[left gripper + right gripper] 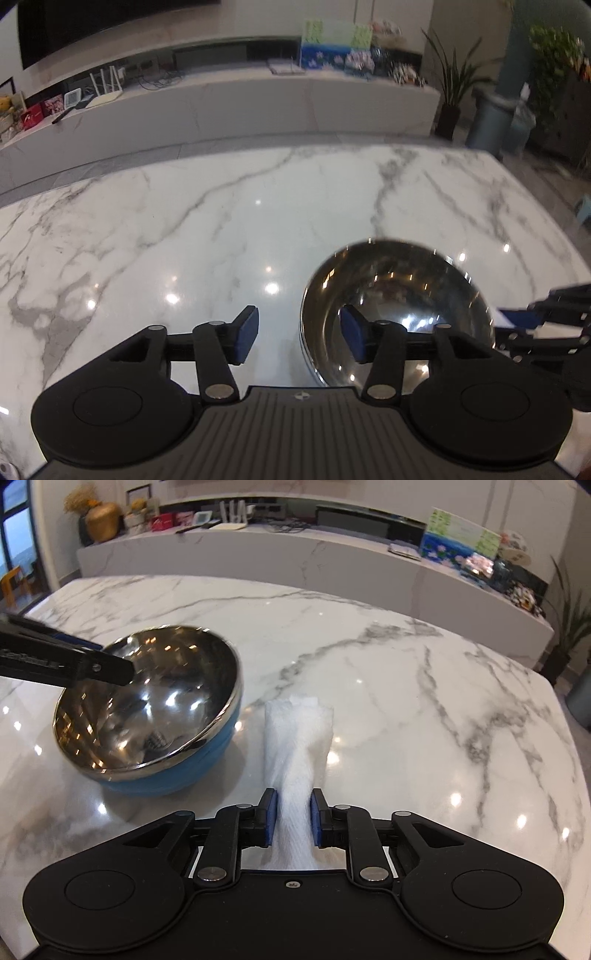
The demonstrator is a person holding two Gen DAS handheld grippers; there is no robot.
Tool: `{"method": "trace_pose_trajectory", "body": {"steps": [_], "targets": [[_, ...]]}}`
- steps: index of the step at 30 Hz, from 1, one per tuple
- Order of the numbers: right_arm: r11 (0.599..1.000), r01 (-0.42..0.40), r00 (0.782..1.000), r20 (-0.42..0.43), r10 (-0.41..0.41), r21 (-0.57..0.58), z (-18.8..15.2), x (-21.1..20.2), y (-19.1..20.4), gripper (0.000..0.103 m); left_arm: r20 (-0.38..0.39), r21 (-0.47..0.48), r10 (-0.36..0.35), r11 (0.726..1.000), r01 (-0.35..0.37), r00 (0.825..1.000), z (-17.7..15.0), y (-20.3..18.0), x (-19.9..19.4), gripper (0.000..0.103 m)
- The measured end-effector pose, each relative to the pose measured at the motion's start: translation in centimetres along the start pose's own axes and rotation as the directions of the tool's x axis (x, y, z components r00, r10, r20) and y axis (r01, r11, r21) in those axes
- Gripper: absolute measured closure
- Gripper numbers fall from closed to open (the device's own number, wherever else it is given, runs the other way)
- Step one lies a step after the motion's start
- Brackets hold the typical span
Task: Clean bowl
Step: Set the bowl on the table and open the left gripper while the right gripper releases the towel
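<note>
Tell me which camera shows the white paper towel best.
The right wrist view: the paper towel fills the centre, pinched between the right gripper pads, beside the bowl. The left wrist view catches only a white sliver at its right edge.

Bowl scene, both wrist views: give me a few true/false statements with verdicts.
1. The right gripper is shut on a white cloth. True.
2. The bowl lies upside down. False: it tilts with its shiny inside showing, rim toward the right wrist camera.
3. The left gripper is open, the bowl's rim between its fingers. True.
4. The bowl is red outside. False: blue.
5. The cloth is inside the bowl. False: it is beside the bowl, over the table.
</note>
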State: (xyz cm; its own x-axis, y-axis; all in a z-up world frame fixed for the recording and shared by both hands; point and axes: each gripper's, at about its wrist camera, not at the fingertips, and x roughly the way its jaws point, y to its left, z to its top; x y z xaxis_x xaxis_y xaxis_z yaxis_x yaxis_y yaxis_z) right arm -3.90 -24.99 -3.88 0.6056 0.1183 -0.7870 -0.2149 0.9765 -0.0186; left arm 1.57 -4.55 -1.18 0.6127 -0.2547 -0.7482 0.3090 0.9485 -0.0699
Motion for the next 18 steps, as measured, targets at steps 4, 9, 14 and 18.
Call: {"method": "trace_pose_trajectory", "body": {"steps": [4, 9, 14, 18], "targets": [[0.998, 0.050, 0.999, -0.004, -0.050, 0.050, 0.2, 0.1, -1.0, 0.089, 0.027, -0.039, -0.004, 0.999, 0.005, 1.000, 0.3, 0.6, -0.3, 0.036], [0.997, 0.060, 0.998, -0.023, -0.059, 0.056, 0.1, 0.4, -1.2, 0.087, 0.028, -0.062, -0.008, 0.998, 0.009, 1.000, 0.4, 0.8, -0.5, 0.033], [0.994, 0.079, 0.997, 0.000, -0.080, 0.070, 0.4, -0.4, -0.8, 0.083, 0.043, -0.095, -0.019, 0.995, 0.023, 0.999, 0.2, 1.1, -1.1, 0.033], [0.990, 0.120, 0.991, 0.054, -0.124, 0.073, 1.1, -1.9, -0.1, 0.052, 0.056, -0.127, -0.031, 0.991, 0.038, 0.998, 0.1, 1.3, -2.0, 0.033]]}}
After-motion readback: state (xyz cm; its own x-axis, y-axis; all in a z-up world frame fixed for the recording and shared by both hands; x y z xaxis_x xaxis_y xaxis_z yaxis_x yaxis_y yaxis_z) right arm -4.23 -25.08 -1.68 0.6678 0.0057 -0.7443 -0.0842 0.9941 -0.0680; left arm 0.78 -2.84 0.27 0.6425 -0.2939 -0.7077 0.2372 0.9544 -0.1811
